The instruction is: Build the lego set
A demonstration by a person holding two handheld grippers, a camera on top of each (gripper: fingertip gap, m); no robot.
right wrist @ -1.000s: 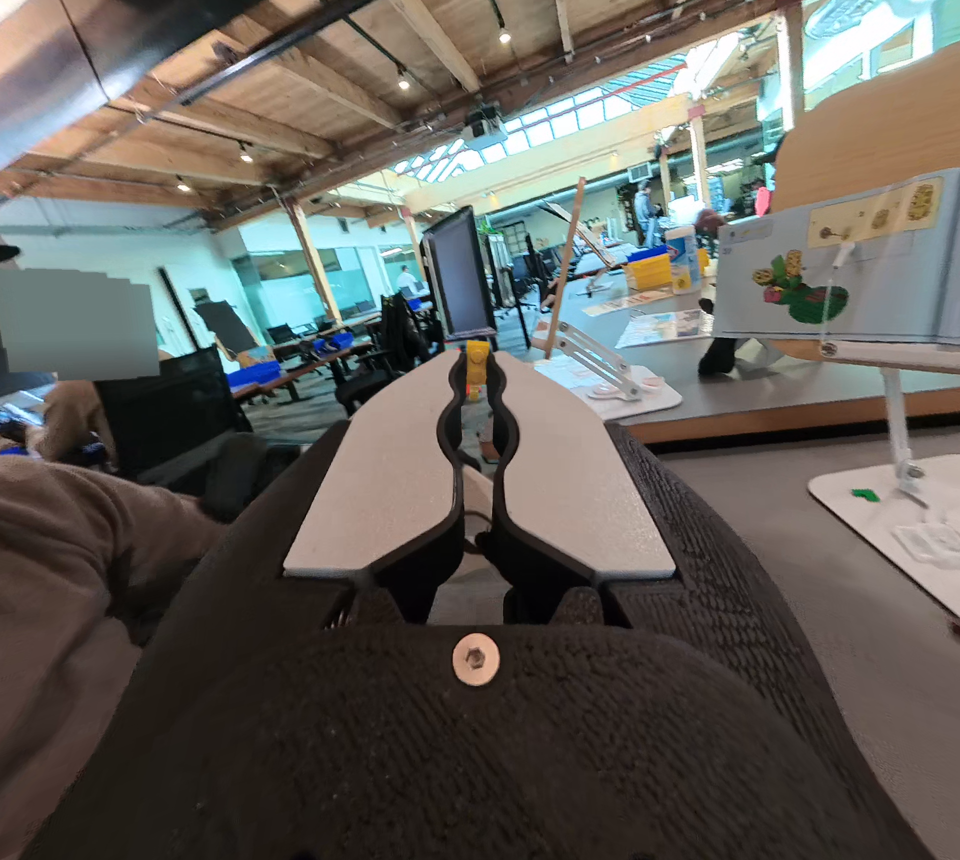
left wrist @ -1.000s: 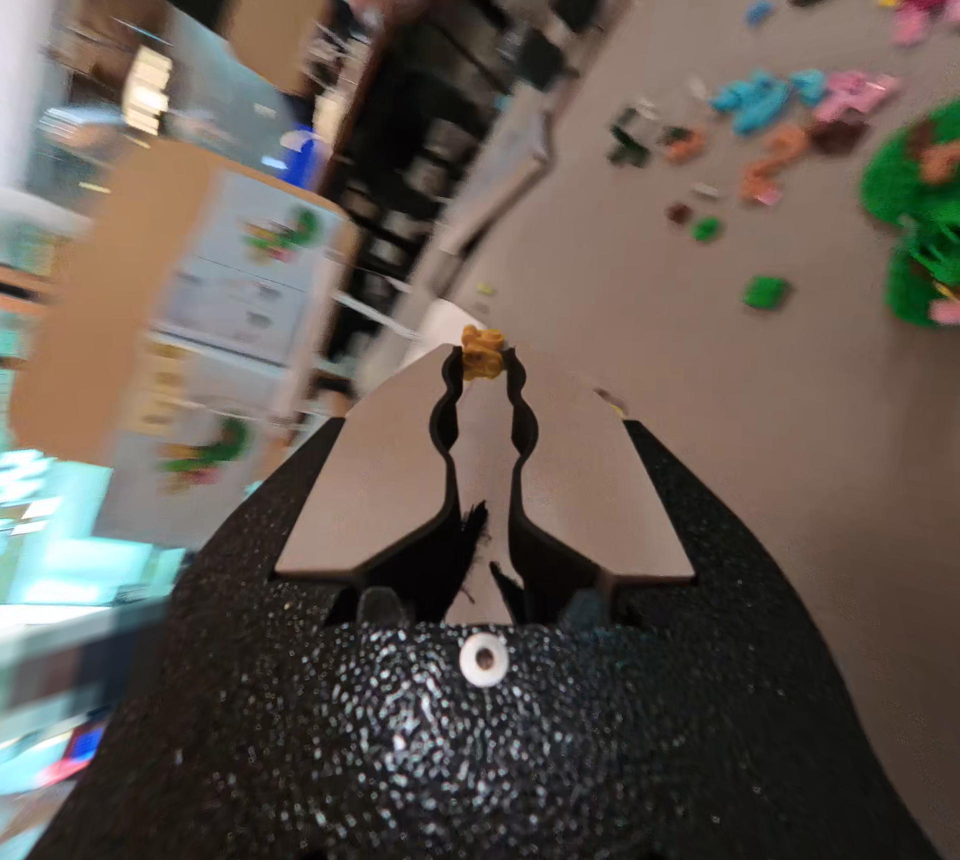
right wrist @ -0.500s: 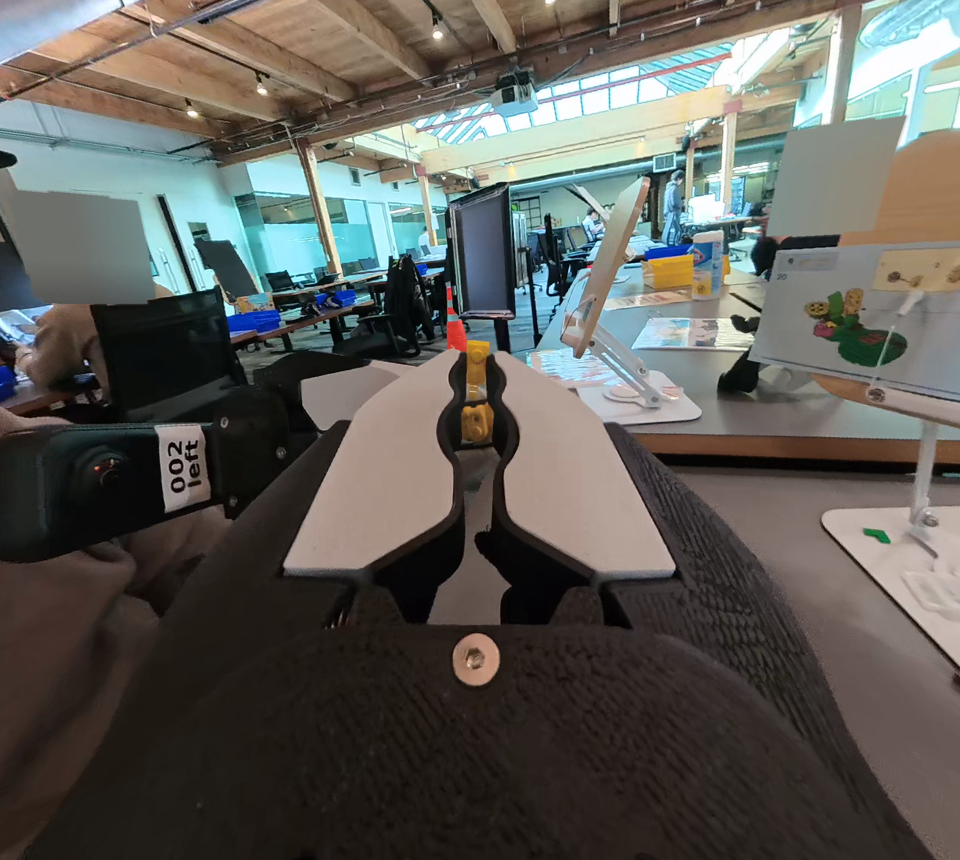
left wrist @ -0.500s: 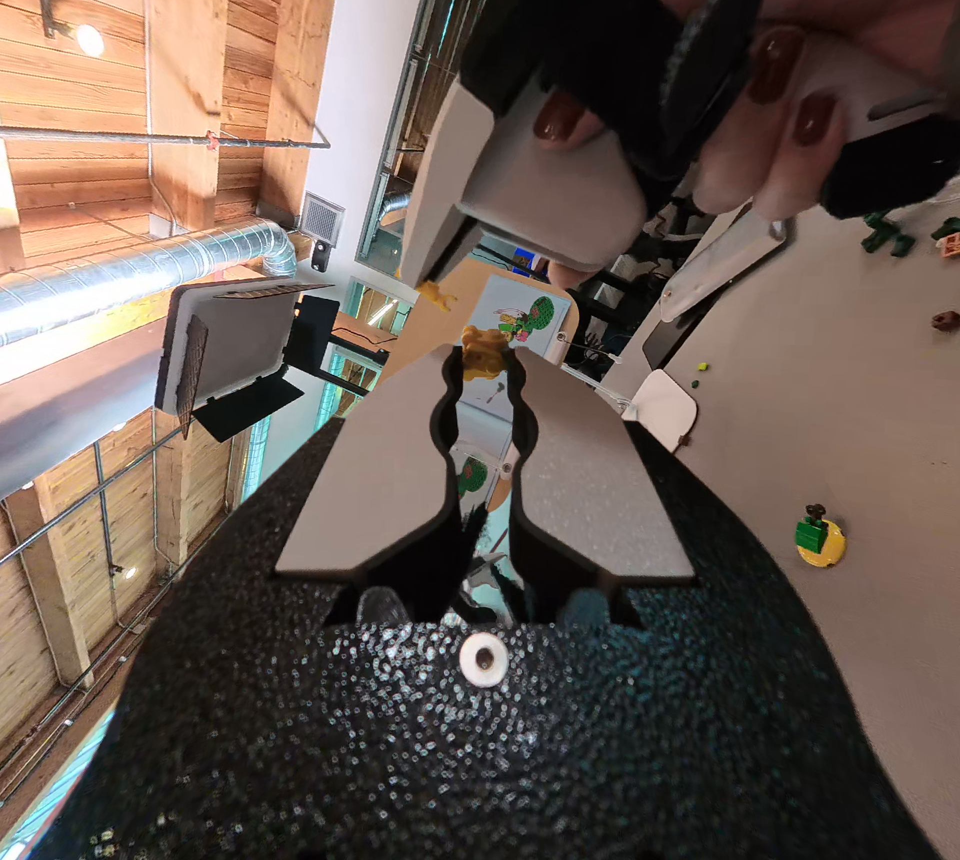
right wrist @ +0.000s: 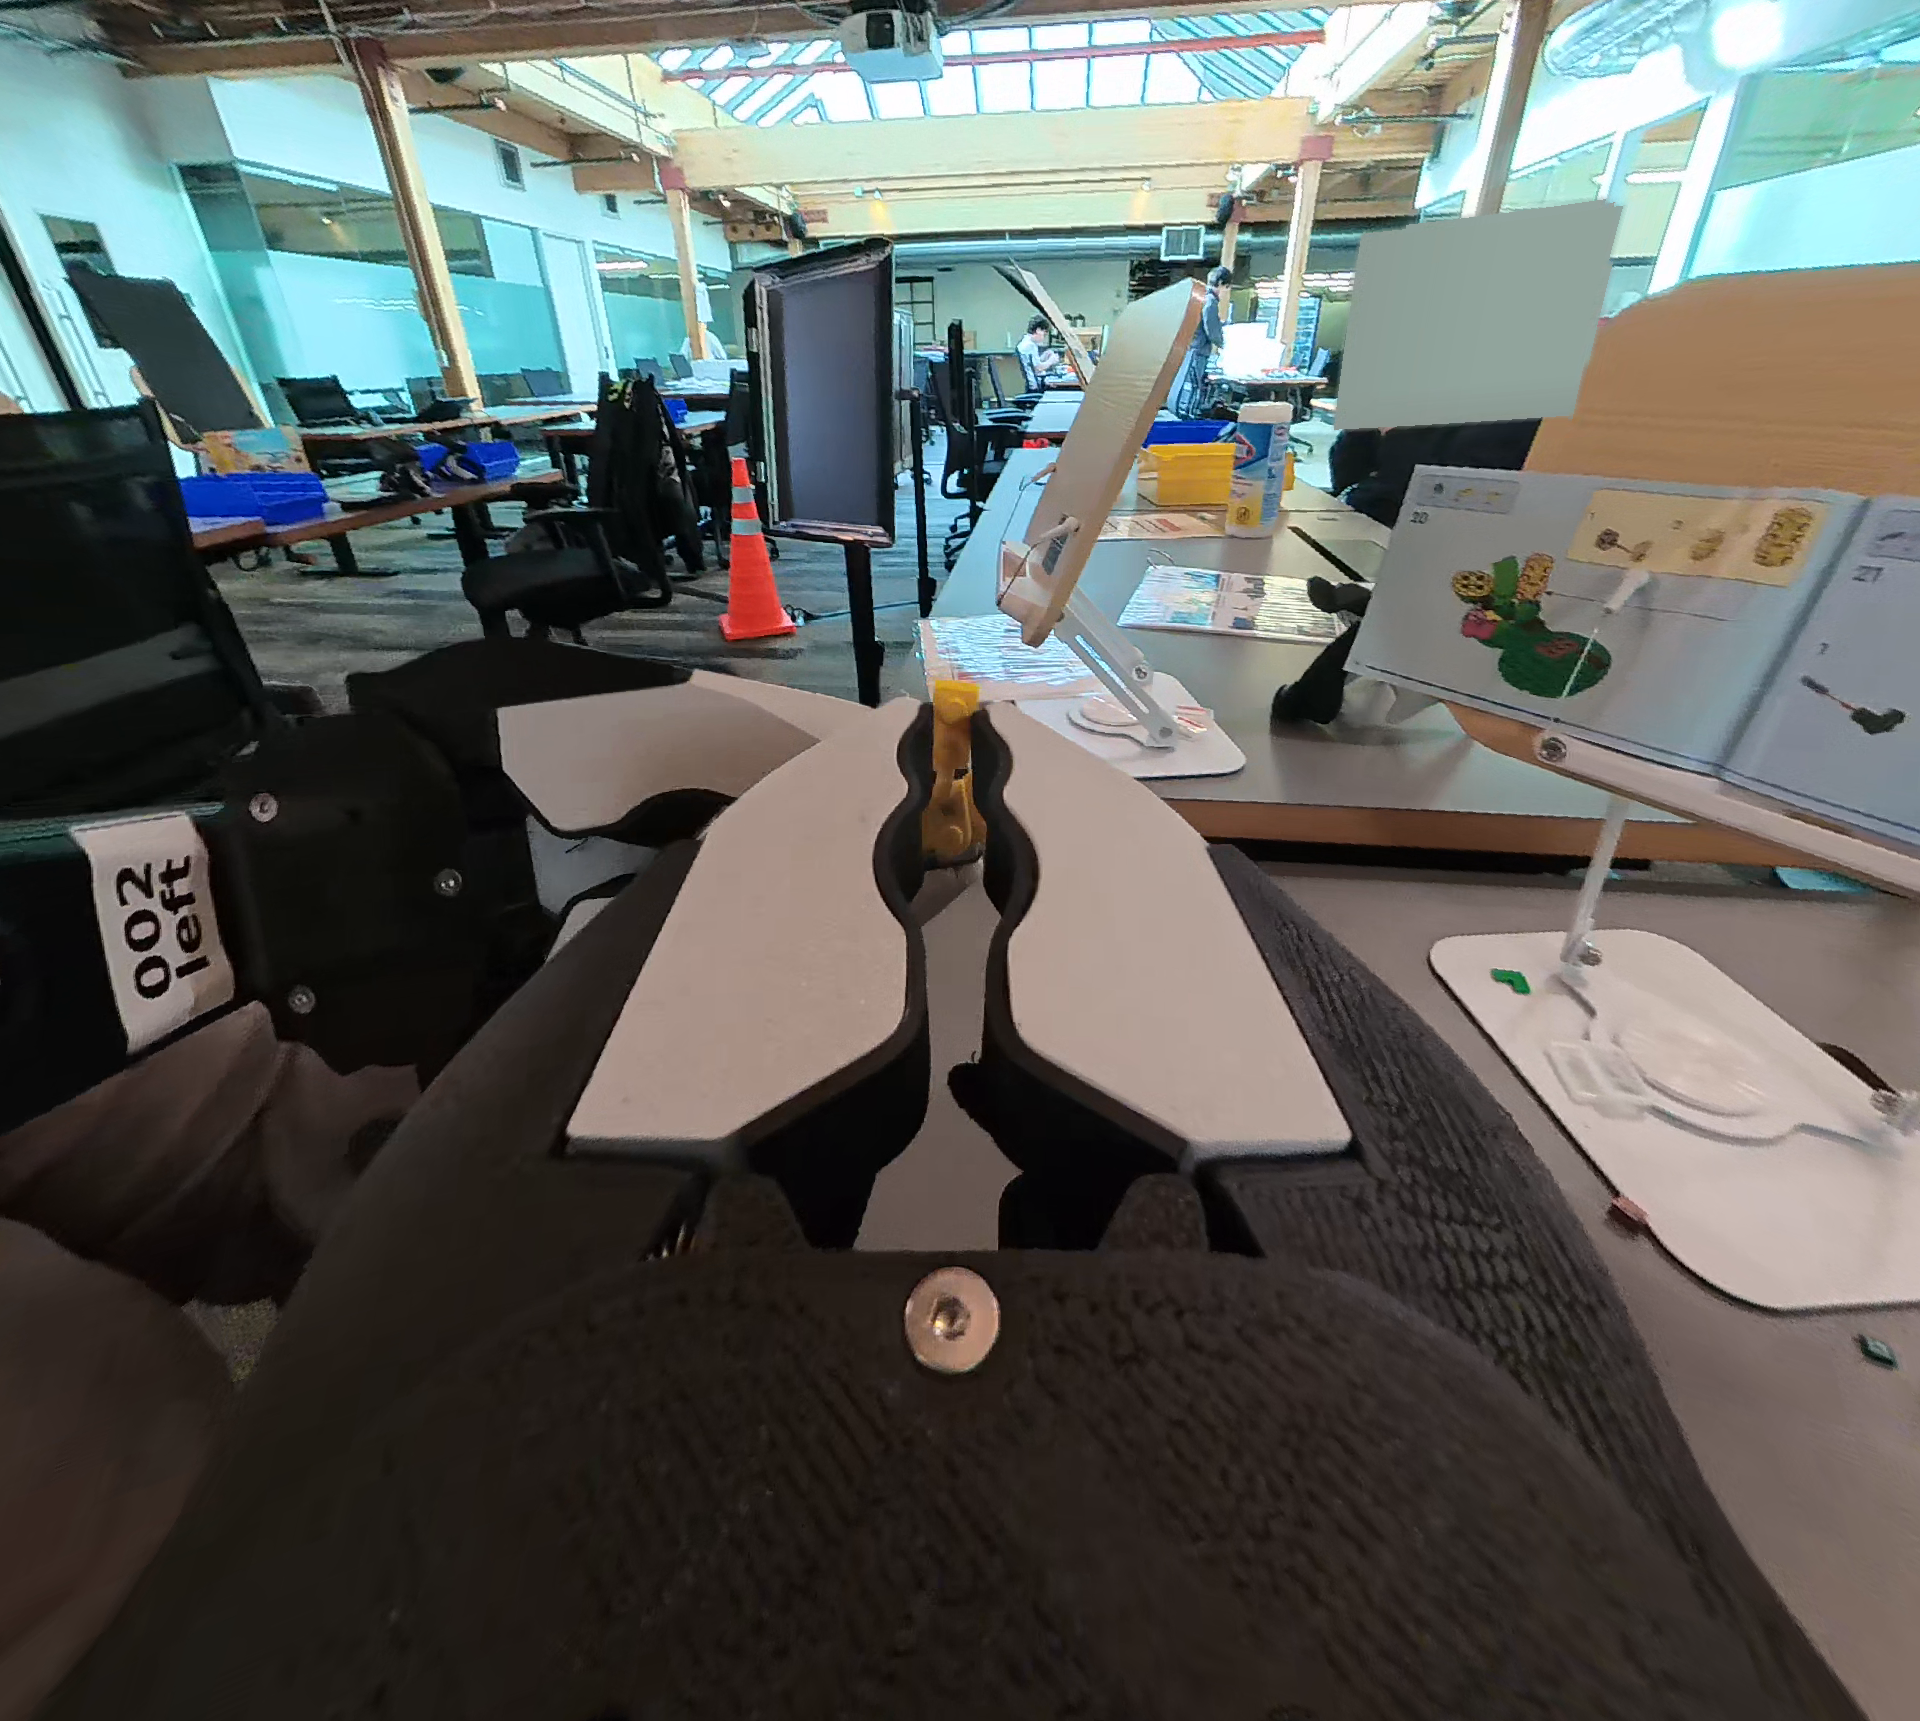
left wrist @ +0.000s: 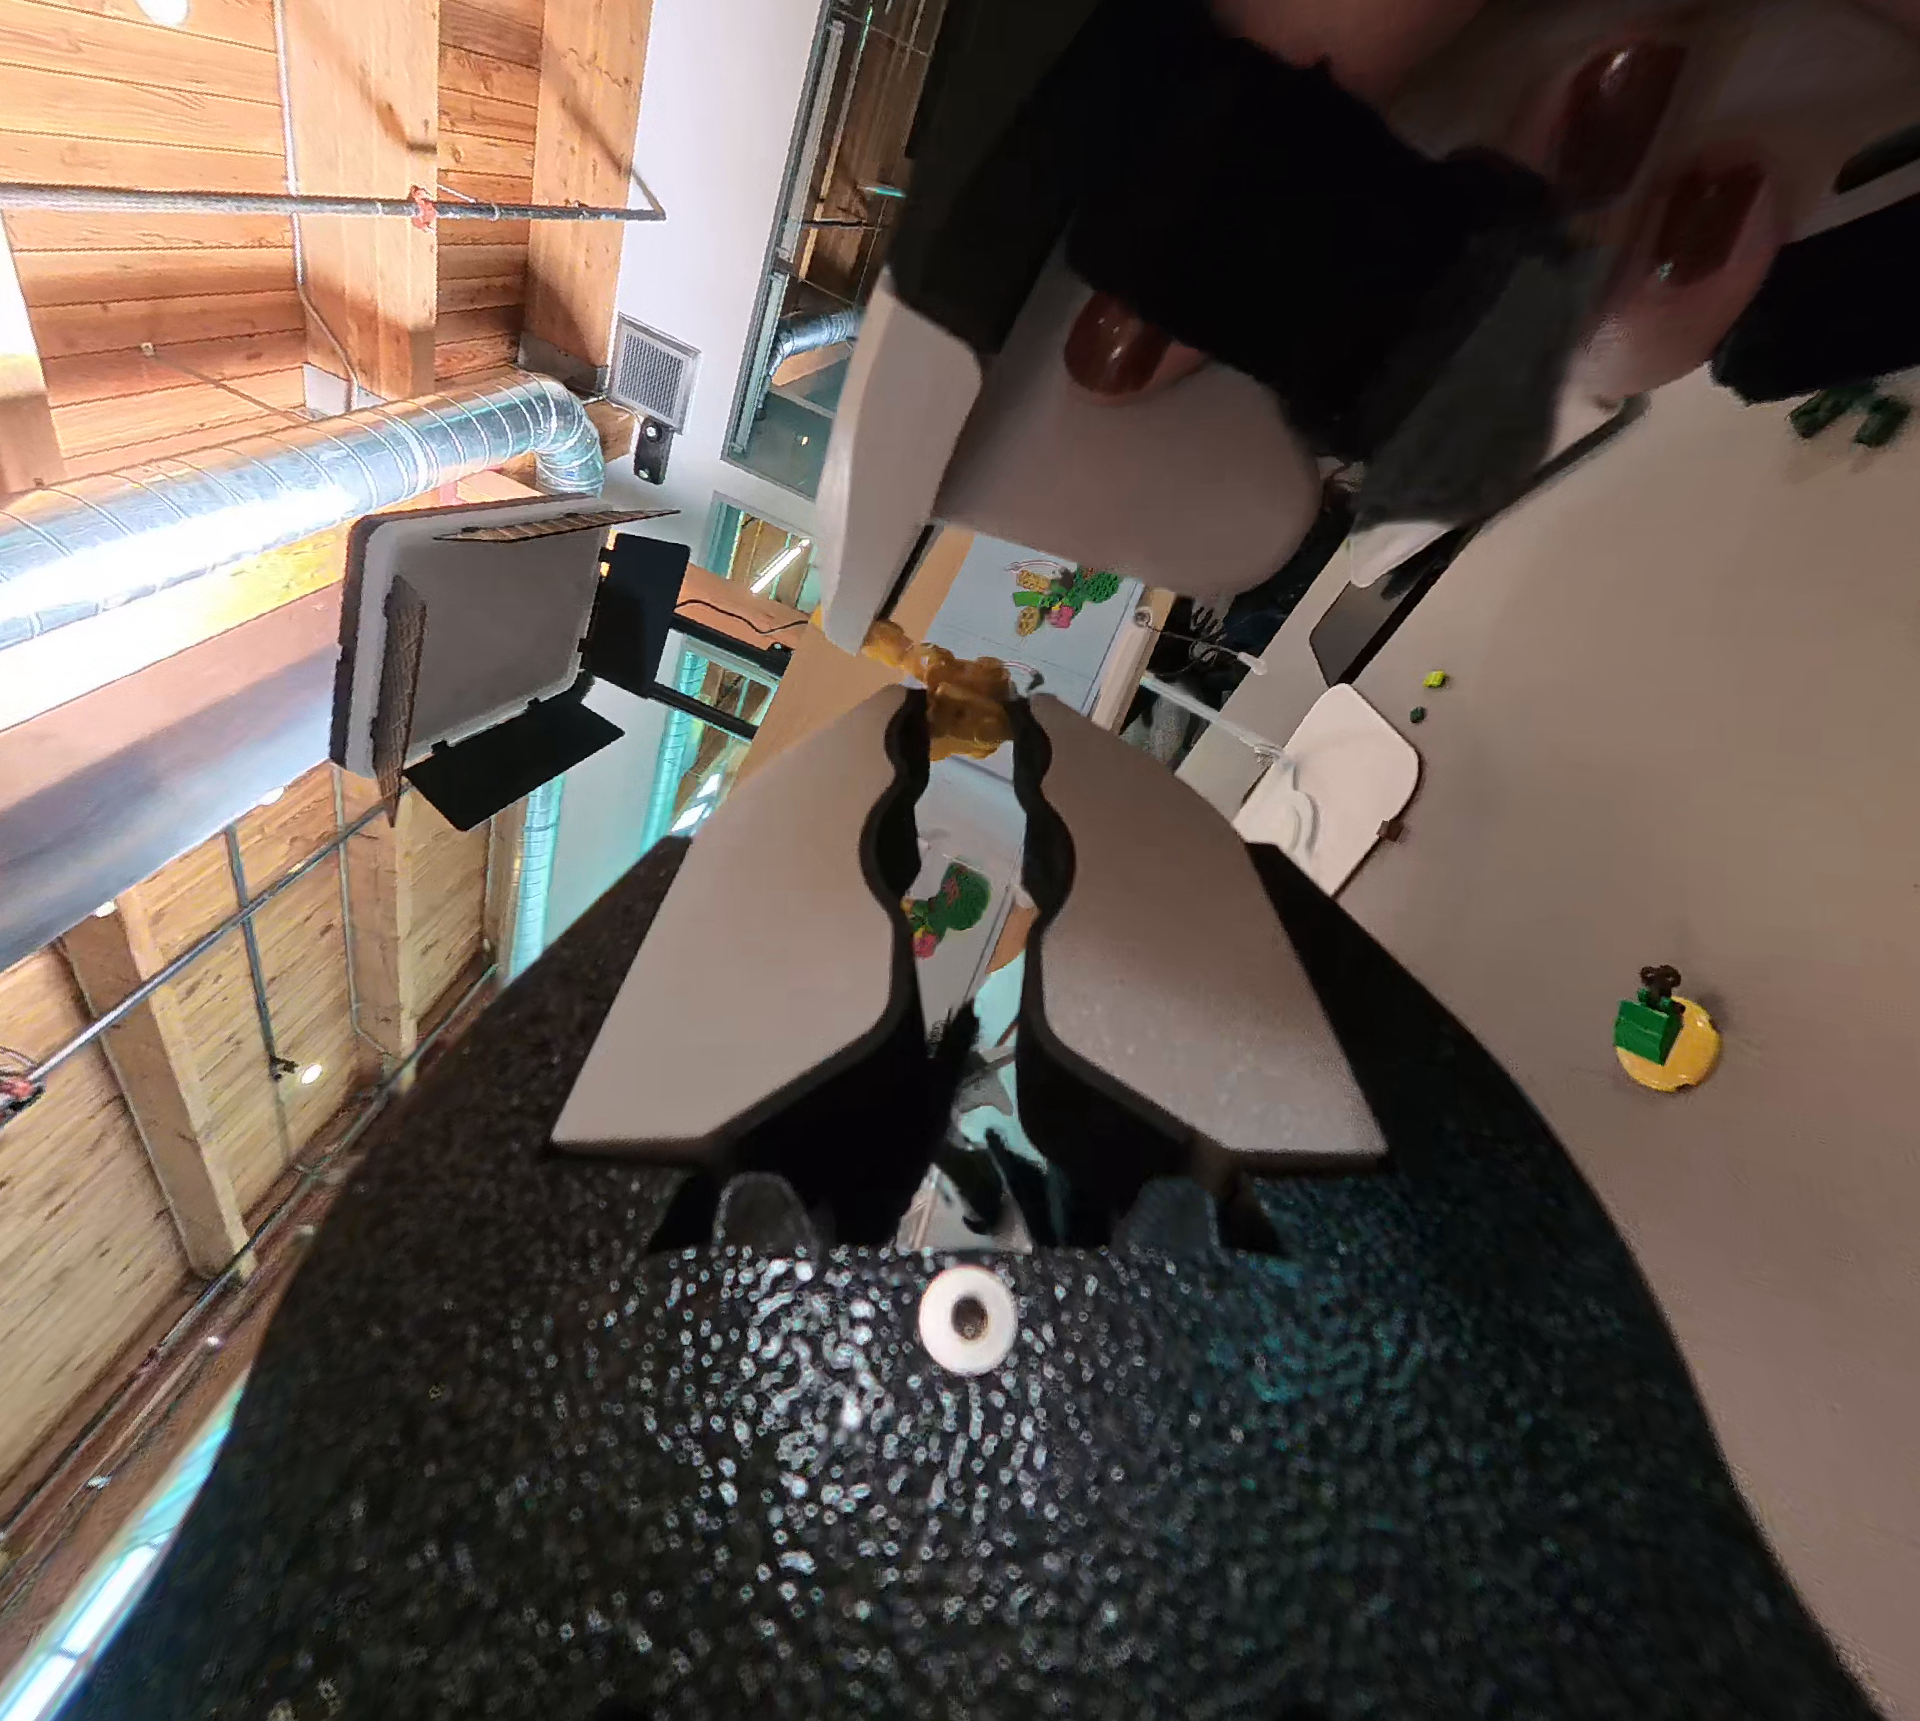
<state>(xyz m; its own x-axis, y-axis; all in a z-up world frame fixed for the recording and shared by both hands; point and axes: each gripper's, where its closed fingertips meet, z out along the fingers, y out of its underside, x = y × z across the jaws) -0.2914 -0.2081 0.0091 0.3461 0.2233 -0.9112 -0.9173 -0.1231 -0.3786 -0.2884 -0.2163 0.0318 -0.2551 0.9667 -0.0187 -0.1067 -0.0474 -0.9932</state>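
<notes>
My left gripper (left wrist: pixel 964 715) is shut on a small dark-yellow lego piece (left wrist: pixel 961 703), held up in the air with the view rolled sideways. My right gripper (right wrist: pixel 954 736) is shut on a thin yellow lego piece (right wrist: pixel 952 783). In the left wrist view the right gripper's fingers (left wrist: pixel 904 476) come in from above, and its yellow piece (left wrist: pixel 885 635) touches or nearly touches the left one's. In the right wrist view the left gripper (right wrist: pixel 582 757) lies just left of my fingertips.
An instruction booklet (right wrist: pixel 1662 622) stands open on a white stand (right wrist: pixel 1704 1121) at the right on the grey table (right wrist: pixel 1351 902). A small green-on-yellow build (left wrist: pixel 1660 1029) and loose green bits (left wrist: pixel 1434 682) lie on the table. A person's hand (left wrist: pixel 1621 61) holds the right gripper. My two grippers' fingertips are within a few centimetres of each other.
The left gripper swung up from the table and rolled sideways. The two grippers have closed in on each other, bringing the yellow pieces tip to tip. The right view tilted slightly downward.
</notes>
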